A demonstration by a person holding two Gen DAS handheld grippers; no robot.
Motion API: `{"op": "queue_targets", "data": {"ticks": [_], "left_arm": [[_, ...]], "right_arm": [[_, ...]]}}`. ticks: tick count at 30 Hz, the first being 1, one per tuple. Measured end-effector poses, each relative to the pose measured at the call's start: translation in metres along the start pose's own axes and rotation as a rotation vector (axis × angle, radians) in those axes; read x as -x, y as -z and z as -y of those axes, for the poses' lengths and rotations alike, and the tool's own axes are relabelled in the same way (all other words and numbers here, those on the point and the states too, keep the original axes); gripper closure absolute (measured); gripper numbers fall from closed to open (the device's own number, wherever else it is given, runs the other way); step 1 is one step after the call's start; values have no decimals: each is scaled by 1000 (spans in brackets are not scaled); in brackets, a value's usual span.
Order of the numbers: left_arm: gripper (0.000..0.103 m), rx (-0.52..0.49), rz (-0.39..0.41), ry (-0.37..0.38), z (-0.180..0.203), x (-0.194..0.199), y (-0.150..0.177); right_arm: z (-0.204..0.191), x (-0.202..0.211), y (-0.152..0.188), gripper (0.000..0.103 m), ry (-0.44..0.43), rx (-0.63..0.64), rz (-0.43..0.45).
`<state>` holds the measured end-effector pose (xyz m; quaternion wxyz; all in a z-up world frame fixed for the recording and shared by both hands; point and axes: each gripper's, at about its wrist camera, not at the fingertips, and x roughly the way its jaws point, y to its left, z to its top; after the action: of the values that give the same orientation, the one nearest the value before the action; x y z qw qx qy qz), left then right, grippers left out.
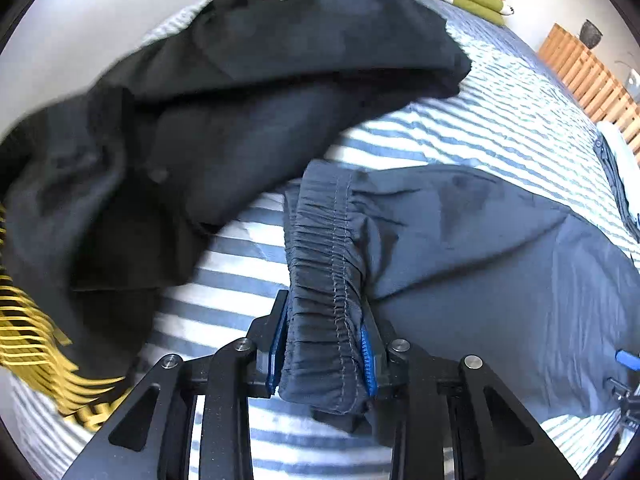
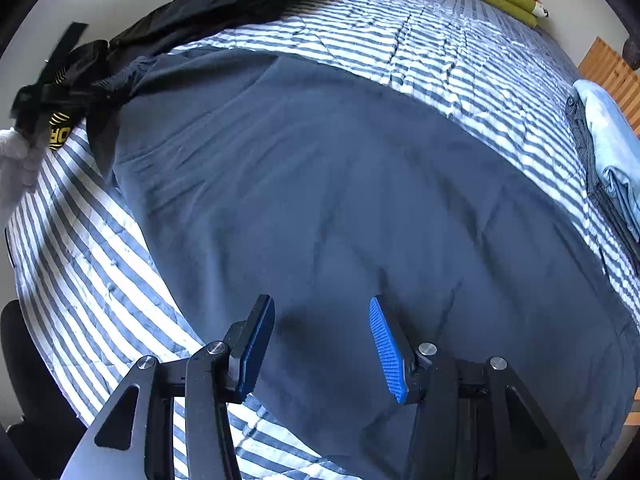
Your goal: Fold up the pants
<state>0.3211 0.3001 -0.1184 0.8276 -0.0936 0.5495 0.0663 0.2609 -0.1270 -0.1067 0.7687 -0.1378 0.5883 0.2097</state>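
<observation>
Leftmost, the left hand-held gripper (image 1: 325, 344) clamps the elastic waistband (image 1: 326, 264) of the navy pants (image 2: 320, 200), which lie spread across the striped bed (image 2: 440, 52); right hand-held gripper (image 2: 322, 344) hovers above them, jaws wide.

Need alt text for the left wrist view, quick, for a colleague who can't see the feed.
The left gripper has its jaws shut on the gathered elastic waistband of the blue-grey pants, which spread rightward over a blue-and-white striped bedspread. A dark garment lies heaped behind.
</observation>
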Motion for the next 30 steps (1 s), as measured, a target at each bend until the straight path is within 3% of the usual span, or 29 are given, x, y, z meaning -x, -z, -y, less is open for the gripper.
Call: {"op": "queue_targets", "data": {"ticks": [7, 14, 19, 21, 23, 25, 28, 30], "left_arm": [[72, -23, 61, -37, -22, 74, 16], [71, 15, 52, -194, -102, 106, 47], [61, 35, -67, -216, -120, 84, 56], [54, 40, -38, -217, -121, 97, 57], [54, 79, 18, -214, -124, 117, 58], [54, 82, 86, -151, -108, 144, 57], [52, -76, 127, -46, -40, 154, 39], [42, -177, 121, 45, 18, 147, 28]], "right_arm": [[1, 4, 5, 57, -21, -5, 5], [8, 23, 13, 57, -48, -26, 31], [56, 51, 29, 57, -84, -136, 73], [89, 66, 39, 57, -87, -218, 102], [127, 86, 54, 57, -25, -290, 139], [168, 103, 69, 57, 63, -361, 162], [227, 124, 93, 57, 176, -463, 185], [258, 131, 106, 55, 204, -517, 183]]}}
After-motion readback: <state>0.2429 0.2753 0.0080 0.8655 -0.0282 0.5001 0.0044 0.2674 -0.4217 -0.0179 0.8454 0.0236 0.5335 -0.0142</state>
